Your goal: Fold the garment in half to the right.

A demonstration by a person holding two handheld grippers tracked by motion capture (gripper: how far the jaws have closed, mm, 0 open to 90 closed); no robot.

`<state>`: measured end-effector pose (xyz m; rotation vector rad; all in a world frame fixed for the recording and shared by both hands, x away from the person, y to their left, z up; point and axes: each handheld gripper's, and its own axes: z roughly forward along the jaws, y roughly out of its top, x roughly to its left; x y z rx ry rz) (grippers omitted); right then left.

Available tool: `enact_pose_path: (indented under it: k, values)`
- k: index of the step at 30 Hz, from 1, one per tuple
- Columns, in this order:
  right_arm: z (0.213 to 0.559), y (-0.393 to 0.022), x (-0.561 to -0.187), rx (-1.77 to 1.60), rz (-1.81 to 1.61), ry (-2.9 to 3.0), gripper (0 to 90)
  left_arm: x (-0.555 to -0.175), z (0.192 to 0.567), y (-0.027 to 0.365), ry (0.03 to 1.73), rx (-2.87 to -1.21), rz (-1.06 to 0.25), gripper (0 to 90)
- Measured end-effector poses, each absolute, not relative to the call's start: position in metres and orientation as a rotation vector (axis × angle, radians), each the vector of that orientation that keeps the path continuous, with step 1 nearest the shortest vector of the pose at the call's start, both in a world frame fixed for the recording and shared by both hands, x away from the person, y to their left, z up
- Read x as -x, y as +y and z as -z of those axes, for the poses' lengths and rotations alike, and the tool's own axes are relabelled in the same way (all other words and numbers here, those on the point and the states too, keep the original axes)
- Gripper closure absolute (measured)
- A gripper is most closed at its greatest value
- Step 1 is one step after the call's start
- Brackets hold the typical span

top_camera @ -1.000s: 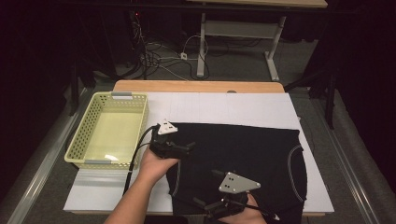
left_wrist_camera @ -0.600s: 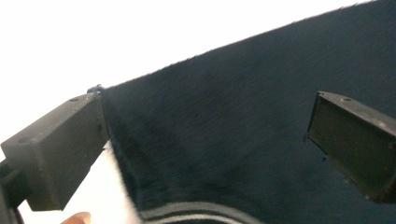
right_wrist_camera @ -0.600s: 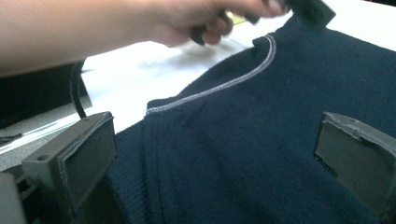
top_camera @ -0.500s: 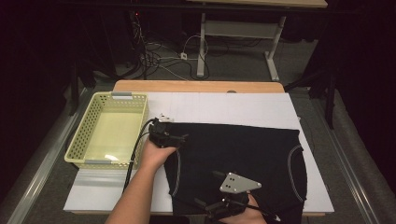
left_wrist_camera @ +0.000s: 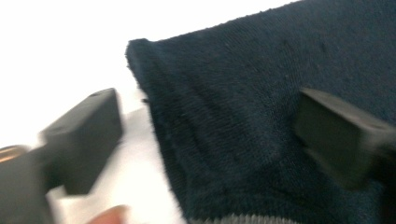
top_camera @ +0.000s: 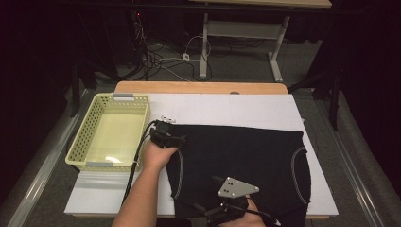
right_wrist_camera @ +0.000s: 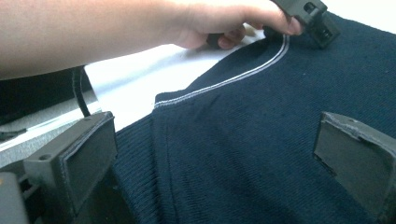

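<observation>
A dark navy knitted garment point(top_camera: 236, 161) with pale seam lines lies flat on the white sheet point(top_camera: 227, 109). My left gripper point(top_camera: 165, 135) is down at its far-left corner. In the left gripper view that corner point(left_wrist_camera: 224, 116) lies between the black jaws of my left gripper point(left_wrist_camera: 210, 140). These have just been closing a little but stand wide, off the cloth. My right gripper point(top_camera: 227, 208), under its grey plate point(top_camera: 236, 187), sits at the garment's near edge. In its own view my right gripper point(right_wrist_camera: 215, 163) is open astride the hem point(right_wrist_camera: 196, 154).
A pale yellow mesh basket point(top_camera: 82, 151) stands left of the garment, close to my left hand point(top_camera: 158, 153). The white sheet covers a wooden table whose far edge point(top_camera: 198, 87) shows. Cables and a desk frame point(top_camera: 241, 33) lie on the floor beyond.
My left gripper has tipped forward and sunk onto the garment's far-left corner, hiding its grey plate. The right gripper has kept still.
</observation>
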<state>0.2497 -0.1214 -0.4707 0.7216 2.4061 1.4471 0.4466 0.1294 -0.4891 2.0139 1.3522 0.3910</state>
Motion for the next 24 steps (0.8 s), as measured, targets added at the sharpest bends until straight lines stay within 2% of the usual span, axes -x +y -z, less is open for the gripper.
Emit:
enact_pose_path:
  k: [4, 11, 15, 24]
  values:
    - [0.471, -0.116, -0.247, -0.709, -1.436, 2.423, 1.9, -0.44, 0.489, 0.134, 1.366, -1.95, -0.411, 39.8]
    - [0.478, -0.098, -0.24, -0.678, -1.401, 2.47, 5.8, -0.438, 0.489, 0.133, 1.264, -1.985, -0.376, 72.3]
    - [0.483, -0.085, -0.237, -0.672, -1.381, 2.487, 12.4, -0.435, 0.489, 0.13, 1.23, -2.0, -0.393, 77.1]
    - [0.489, -0.05, -0.239, -0.661, -1.274, 2.544, 28.8, -0.429, 0.489, 0.129, 1.156, -1.989, -0.429, 78.0]
